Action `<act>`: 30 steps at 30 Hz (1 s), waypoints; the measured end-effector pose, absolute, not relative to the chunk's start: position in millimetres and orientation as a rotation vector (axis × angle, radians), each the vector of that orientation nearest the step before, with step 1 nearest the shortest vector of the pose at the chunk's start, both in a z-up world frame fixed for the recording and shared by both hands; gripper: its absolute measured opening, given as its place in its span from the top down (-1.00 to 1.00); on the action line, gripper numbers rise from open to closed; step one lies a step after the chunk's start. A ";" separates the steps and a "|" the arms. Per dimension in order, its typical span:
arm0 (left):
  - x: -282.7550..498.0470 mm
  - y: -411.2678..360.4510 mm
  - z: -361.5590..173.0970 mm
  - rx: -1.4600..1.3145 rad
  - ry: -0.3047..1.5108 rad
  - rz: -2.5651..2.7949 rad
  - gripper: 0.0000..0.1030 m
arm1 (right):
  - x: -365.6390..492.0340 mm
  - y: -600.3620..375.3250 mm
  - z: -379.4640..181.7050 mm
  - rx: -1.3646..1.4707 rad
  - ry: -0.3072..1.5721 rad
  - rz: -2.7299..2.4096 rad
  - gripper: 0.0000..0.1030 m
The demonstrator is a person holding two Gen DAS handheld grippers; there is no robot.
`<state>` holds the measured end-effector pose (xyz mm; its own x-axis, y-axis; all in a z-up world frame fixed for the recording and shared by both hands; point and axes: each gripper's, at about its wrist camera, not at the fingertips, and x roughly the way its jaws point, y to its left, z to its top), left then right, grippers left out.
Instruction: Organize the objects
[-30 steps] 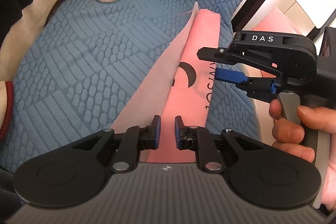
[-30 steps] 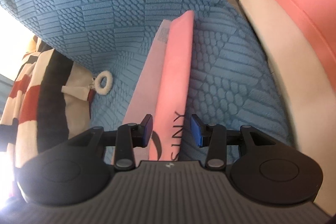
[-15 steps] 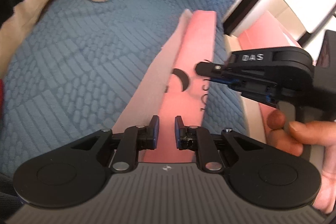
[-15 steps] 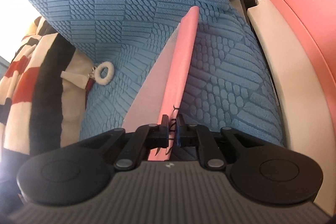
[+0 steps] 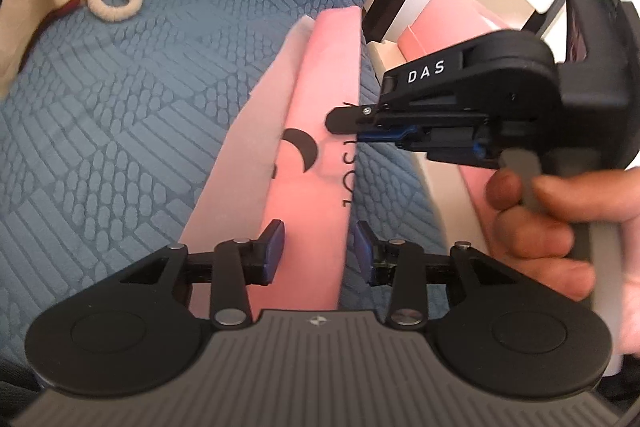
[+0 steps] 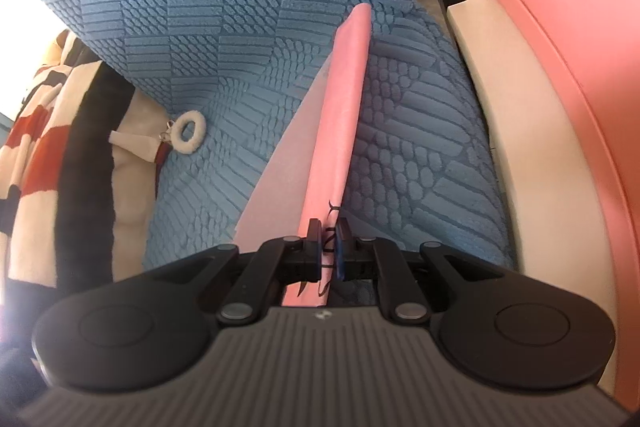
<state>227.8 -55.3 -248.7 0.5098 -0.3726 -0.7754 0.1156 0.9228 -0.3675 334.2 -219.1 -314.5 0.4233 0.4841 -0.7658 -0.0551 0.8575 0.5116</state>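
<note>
Left wrist view: the left gripper (image 5: 319,247) had just opened its jaws off the pink bag (image 5: 320,131), which lay between them on the blue blanket (image 5: 120,99). Right wrist view: the right gripper (image 6: 328,245) had clamped narrow on the bag's edge, unlike a second earlier.

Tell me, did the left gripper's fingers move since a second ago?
Yes. The left gripper has just been opening: its fingers spread apart to either side of the pink bag on the blue bedspread, no longer pinching it.
</note>
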 end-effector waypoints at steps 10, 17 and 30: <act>222.7 -61.6 -245.1 -0.189 0.964 -0.289 0.63 | 330.7 -226.4 -308.3 0.441 1.070 0.324 0.81; 224.6 -39.6 -241.5 -0.317 0.964 -0.257 0.84 | 333.1 -227.4 -303.2 0.512 1.043 0.374 0.74; 229.7 -7.3 -235.6 -0.499 0.963 -0.192 0.88 | 334.1 -213.4 -299.1 0.553 1.016 0.411 0.73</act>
<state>229.7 -7.3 -235.6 0.5645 -0.3724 -0.7367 -0.0617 0.8709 -0.4876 334.1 -213.4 -299.1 0.4713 0.5628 -0.6791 -0.0678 0.7908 0.6083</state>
